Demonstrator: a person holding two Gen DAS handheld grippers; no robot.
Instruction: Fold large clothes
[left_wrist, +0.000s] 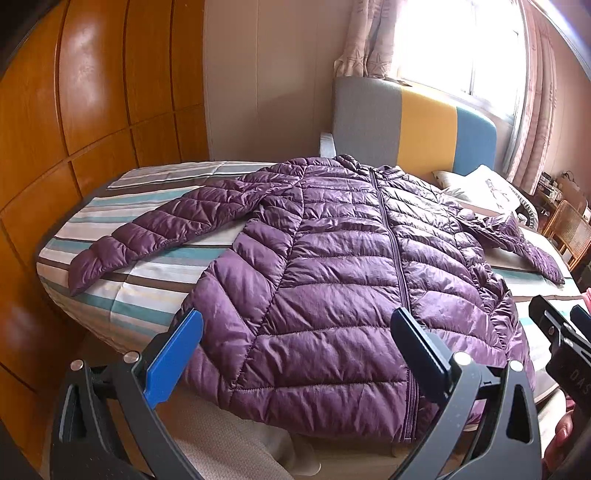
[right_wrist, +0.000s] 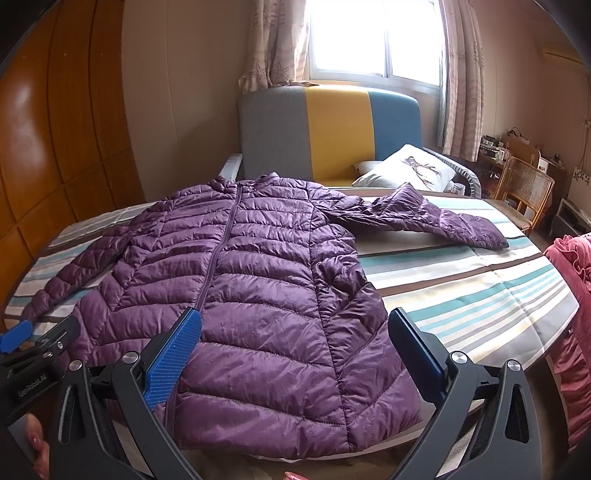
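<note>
currently a purple quilted down jacket (left_wrist: 332, 266) is laid face up and zipped on the striped bedsheet (right_wrist: 461, 295) of a bed, collar toward the grey, yellow and blue headboard (right_wrist: 332, 129), hem hanging just over the near edge. both sleeves are spread outward: one sleeve (left_wrist: 147, 236) is stretched toward the wooden wardrobe side, the other sleeve (right_wrist: 436, 218) is angled toward the pillow (right_wrist: 406, 170) and the cane chair (right_wrist: 524, 188). the left tool (left_wrist: 295, 350) is held spread wide above the hem with nothing between its blue pads, and the right tool (right_wrist: 295, 350) is likewise spread and empty, hovering over the hem just to the right of the zipper (right_wrist: 221, 243). no fold is seen yet, so the task is judged to be at its very start. the jacket is expected to be light, puffy and soft, with a glossy shell that is likely slippery; a shallow pinch on a single quilted ridge could be lost easily. a firmer hold is likely to be had at a stitched edge, such as a cuff, the hem seam or the shoulder seam, where both layers can be taken together. trapped air may make folded parts spring back, so pressing down after each fold is probably needed.
</note>
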